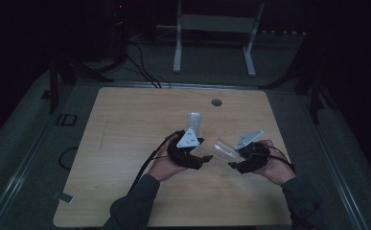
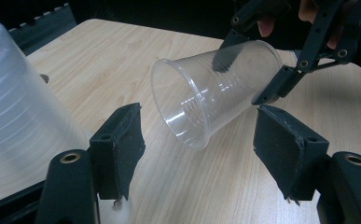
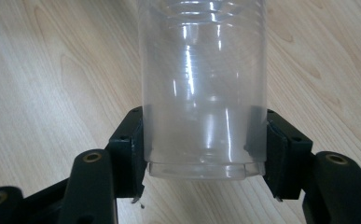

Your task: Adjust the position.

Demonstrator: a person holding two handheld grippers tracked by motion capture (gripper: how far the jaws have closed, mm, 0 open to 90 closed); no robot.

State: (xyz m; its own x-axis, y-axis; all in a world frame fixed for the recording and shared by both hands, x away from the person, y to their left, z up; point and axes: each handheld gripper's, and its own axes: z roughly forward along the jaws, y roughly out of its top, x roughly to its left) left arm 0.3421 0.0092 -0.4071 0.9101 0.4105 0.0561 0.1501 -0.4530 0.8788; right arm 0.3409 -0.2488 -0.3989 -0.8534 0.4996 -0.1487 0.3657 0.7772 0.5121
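Claw pads of the right claw (image 3: 205, 140) clamp the base of a clear cup (image 3: 204, 88), held tilted above the table (image 1: 125, 124) with its mouth toward the left claw (image 2: 199, 154), whose jaws stand apart, gripping nothing. A second cup (image 1: 194, 122) stands upturned just beyond. Better to steady the rim between the left pads, closing gently so the thin wall doesn't buckle.
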